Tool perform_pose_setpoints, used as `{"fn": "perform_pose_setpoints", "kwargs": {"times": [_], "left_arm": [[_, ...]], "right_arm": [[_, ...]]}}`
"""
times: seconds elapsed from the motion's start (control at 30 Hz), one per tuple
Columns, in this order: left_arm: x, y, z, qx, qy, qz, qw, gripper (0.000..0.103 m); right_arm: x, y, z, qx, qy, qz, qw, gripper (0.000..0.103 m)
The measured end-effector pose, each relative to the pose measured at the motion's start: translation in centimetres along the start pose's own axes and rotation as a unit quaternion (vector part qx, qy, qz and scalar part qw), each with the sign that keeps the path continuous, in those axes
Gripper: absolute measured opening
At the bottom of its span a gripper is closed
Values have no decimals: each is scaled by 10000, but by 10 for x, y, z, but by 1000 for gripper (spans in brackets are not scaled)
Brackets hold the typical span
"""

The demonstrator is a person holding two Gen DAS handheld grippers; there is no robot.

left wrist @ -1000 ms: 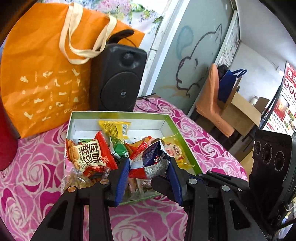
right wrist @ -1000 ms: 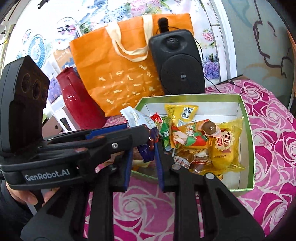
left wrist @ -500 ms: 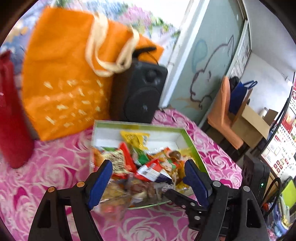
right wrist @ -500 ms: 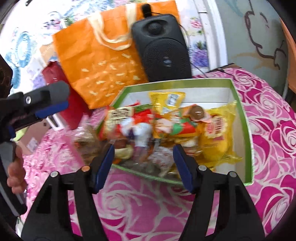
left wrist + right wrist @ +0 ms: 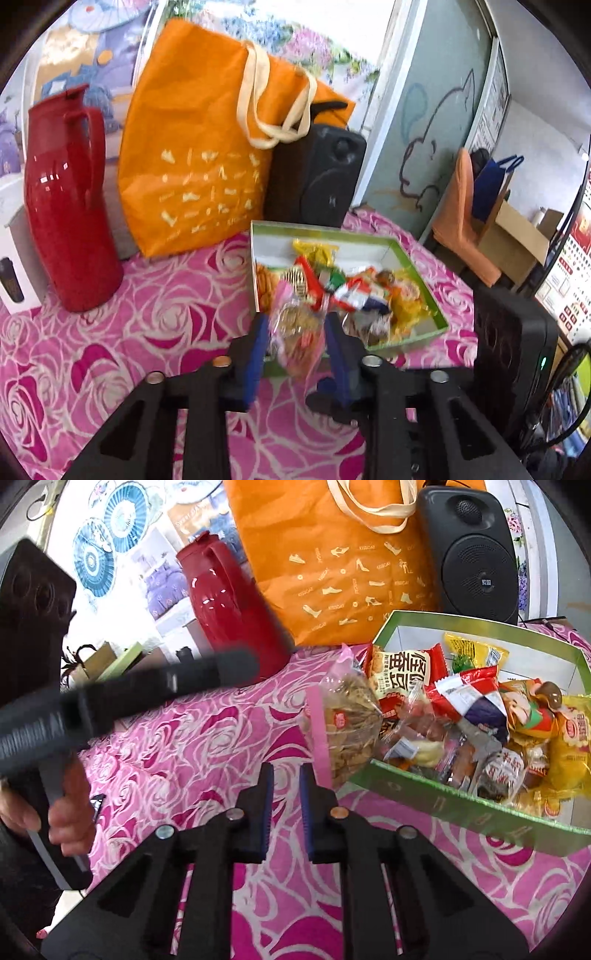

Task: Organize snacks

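A pink rose-patterned tablecloth (image 5: pixel 147 325) fills the lower half of both views. Above it, at upper centre of the left wrist view, leans an orange tote bag (image 5: pixel 199 162), with a red jug (image 5: pixel 66 206) at the left edge and a black speaker (image 5: pixel 314 177) just to the bag's right. The green-rimmed snack box (image 5: pixel 461 812) sits at right of centre in the right wrist view, heaped with wrapped snacks (image 5: pixel 480 716). The left gripper (image 5: pixel 295 343), at lower centre of its own view, has its blue pads closed partway around a clear packet with pink edging (image 5: pixel 295 328), which hangs at the box's near left corner; in the right wrist view the same packet (image 5: pixel 347 720) stands at the box's left end. The right gripper (image 5: pixel 286 808), at lower centre of its view, holds nothing, its pads drawn to a narrow gap. A hand (image 5: pixel 55 812) at the lower left edge grips the other tool's handle.
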State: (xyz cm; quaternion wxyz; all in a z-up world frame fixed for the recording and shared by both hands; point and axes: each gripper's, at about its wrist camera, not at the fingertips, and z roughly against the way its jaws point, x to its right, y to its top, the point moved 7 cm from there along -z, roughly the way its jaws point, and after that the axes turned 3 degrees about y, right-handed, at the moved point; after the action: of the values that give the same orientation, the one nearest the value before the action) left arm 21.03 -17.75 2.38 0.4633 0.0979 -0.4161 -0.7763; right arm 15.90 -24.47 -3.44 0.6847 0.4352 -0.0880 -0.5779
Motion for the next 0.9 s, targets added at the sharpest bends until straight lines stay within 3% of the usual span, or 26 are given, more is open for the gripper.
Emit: {"fn": "perform_pose_setpoints", "kwargs": {"times": [0.17,0.3,0.67,0.77,0.8,0.87,0.9], "left_arm": [[-6,-12,-32,-354,-58,71,9993,29],[-6,-2,-64,-447,-56,160,9989,29],[-10,15,-118,-590,21,273,9979,29],[-13,17,-108,-431,-4,292,9986,30],[-14,19,-98,-289,14,293,9992,32],[-15,24,-82,-95,88,352,9993,73],[-16,27,-71,66,184,394,9990,82]], "right_arm": [[24,17,-10,113,-327,-153,9993,16],[50,29,-16,136,-567,-218,9981,17],[85,45,-42,34,-685,-194,9975,14],[80,45,-38,38,-592,-143,9981,28],[76,45,-34,57,-578,-104,9983,40],[65,45,-21,164,-577,26,9982,62],[58,45,-14,209,-632,119,9977,82]]}}
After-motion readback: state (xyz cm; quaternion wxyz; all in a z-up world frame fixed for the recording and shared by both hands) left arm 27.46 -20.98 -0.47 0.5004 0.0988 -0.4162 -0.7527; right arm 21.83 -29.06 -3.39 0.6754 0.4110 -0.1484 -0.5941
